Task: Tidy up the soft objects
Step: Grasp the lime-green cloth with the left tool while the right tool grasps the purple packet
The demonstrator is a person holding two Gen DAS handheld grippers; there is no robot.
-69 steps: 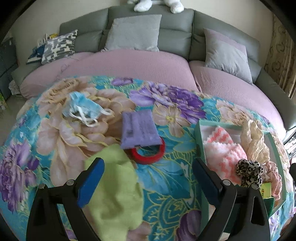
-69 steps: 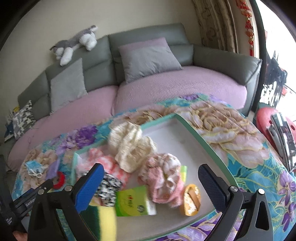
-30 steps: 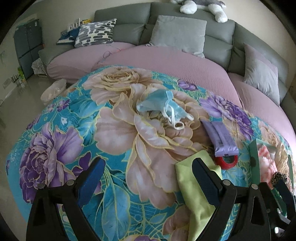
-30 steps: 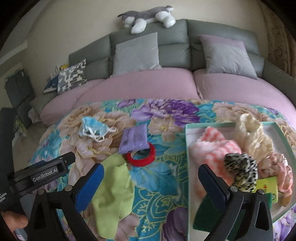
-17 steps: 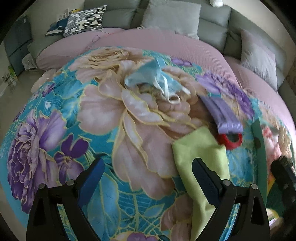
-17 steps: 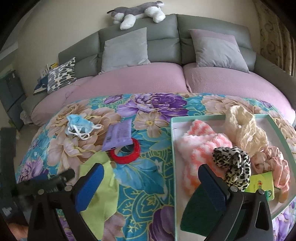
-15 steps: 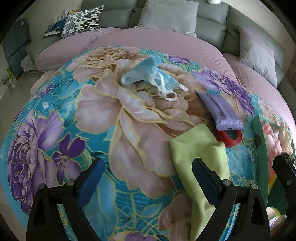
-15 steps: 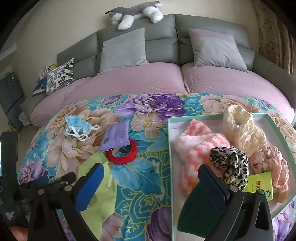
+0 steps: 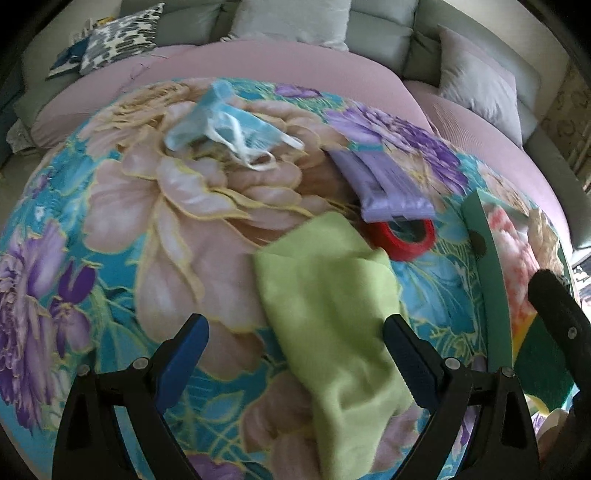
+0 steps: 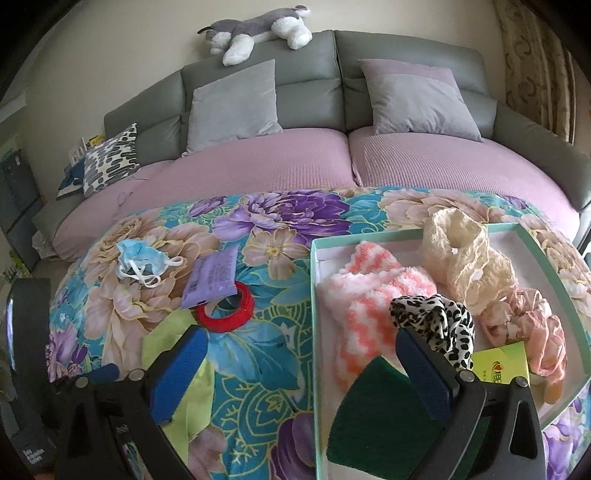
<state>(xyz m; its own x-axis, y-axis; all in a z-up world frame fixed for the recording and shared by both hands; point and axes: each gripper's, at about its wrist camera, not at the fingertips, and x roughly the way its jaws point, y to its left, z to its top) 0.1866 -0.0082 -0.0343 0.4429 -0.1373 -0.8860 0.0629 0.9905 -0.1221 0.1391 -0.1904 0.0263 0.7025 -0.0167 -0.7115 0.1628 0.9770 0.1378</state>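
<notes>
Left wrist view: the left gripper (image 9: 295, 354) hangs over the floral cloth (image 9: 122, 206) with its jaws spread wide and nothing between them. The green cloth (image 9: 332, 314) lies crumpled on the floral cloth, its lower part running down between the two blue pads (image 9: 410, 362). Just past its far edge sits the red tape roll (image 9: 400, 238), with the purple pack (image 9: 384, 188) resting partly on the roll's rim. Farther back lies the blue mask (image 9: 221, 125), loops tangled, well apart from the green cloth. The tray (image 9: 487, 280) stands at the right, its green wall near the tape roll.

Right wrist view: the right gripper (image 10: 299, 373) is also wide open and empty, one pad over the green cloth's edge, the other over the tray (image 10: 314, 295). Inside the tray lie the pink knit (image 10: 365, 295), the cream lace (image 10: 465, 254), the leopard scrunchie (image 10: 436, 325), the pink scrunchie (image 10: 532, 328), a green card (image 10: 502, 363) and a dark green sponge (image 10: 373, 410) at the near end. The mask (image 10: 142, 260), pack (image 10: 212, 277) and tape roll (image 10: 225, 306) lie outside the tray, to its left. A sofa (image 10: 295, 162) with cushions stands behind, a plush dog (image 10: 255, 26) along its back.
</notes>
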